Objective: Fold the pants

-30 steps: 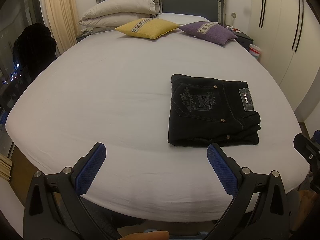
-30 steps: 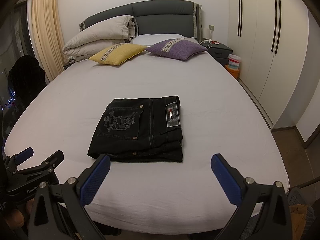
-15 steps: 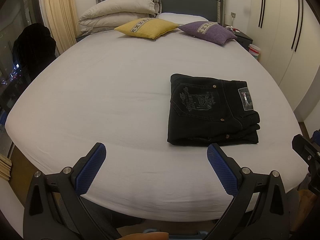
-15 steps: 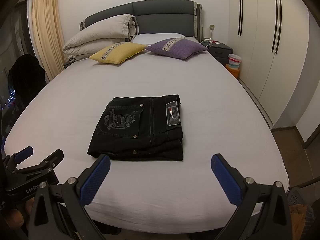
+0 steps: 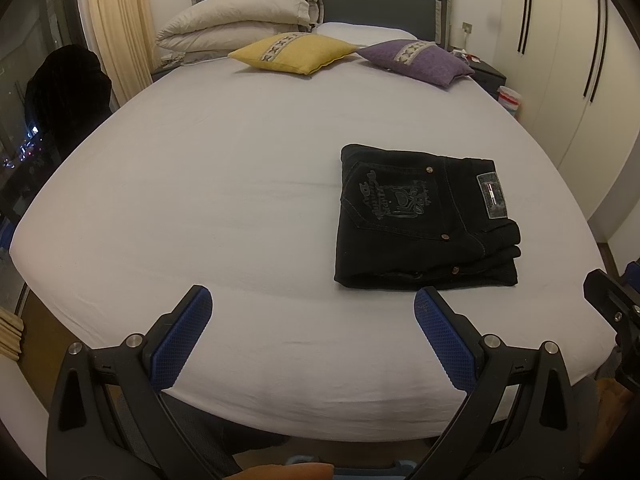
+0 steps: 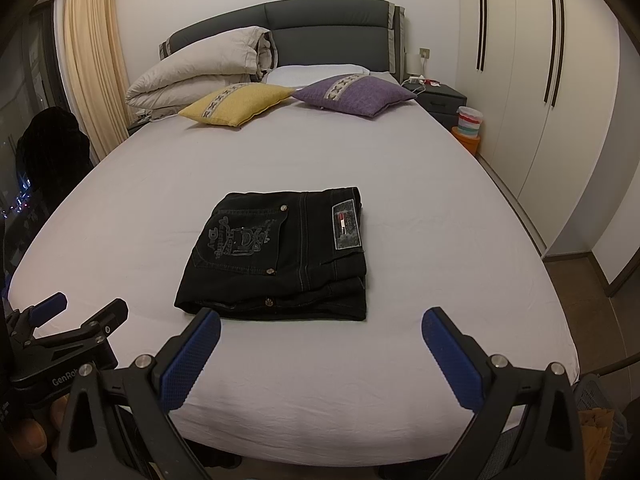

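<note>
both the left gripper (image 5: 313, 300) and the right gripper (image 6: 321, 322) are spread wide, holding nothing, above the near edge of the bed (image 6: 400, 168). the folded black pants (image 6: 280, 256) lie flat on the white sheet just beyond them. a yellow cushion (image 6: 236, 102) and a purple cushion (image 6: 356, 94) sit by the headboard (image 6: 328, 40), with wardrobe doors (image 6: 540, 80) at right.

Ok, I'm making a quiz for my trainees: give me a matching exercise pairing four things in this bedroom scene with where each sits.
Things:
1. folded black denim pants
2. square yellow cushion
3. square purple cushion
4. rolled beige duvet

Places:
A. against the headboard, at the bed's left side
B. near the bed's foot
C. right of the yellow cushion
D. just in front of the duvet

Pairs: 1-B, 2-D, 3-C, 4-A
</note>
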Available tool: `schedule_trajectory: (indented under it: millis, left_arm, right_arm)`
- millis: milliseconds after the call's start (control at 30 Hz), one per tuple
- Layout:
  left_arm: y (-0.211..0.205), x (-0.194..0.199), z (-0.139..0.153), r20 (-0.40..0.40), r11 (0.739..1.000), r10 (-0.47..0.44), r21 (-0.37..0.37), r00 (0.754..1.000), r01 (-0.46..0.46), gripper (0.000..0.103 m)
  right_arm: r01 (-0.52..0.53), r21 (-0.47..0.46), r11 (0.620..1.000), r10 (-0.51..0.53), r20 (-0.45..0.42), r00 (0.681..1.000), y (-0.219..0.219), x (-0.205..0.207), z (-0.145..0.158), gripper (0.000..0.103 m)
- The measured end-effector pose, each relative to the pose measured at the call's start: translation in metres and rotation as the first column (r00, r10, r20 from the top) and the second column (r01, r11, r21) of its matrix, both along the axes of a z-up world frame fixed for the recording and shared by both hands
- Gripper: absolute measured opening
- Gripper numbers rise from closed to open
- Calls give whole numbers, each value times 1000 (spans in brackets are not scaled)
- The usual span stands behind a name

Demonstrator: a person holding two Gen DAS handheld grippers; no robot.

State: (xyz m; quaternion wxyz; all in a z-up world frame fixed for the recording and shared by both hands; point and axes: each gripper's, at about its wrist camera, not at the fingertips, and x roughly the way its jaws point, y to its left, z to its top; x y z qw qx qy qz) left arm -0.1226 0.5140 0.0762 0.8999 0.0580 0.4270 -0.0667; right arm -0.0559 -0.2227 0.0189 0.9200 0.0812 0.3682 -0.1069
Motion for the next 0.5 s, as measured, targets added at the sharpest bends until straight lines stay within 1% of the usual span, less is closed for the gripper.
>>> schedule_trajectory:
  millis: [367, 433, 500]
  left_arm:
    - [2, 2, 0, -5, 1000, -2, -7, 1000, 2, 103]
    - [3, 3, 0, -2, 1000, -3, -11, 1000, 3, 103]
    - [3, 2, 1, 13, 1000, 0, 3, 1000, 0, 103]
  right_arm:
    - [0, 1, 1000, 0, -1, 1000, -1, 1, 2, 103]
    - [0, 1, 1000, 0, -2, 1000, -1, 0, 1, 103]
    - [0, 4, 1000, 0, -4, 1000, -1, -2, -1, 103]
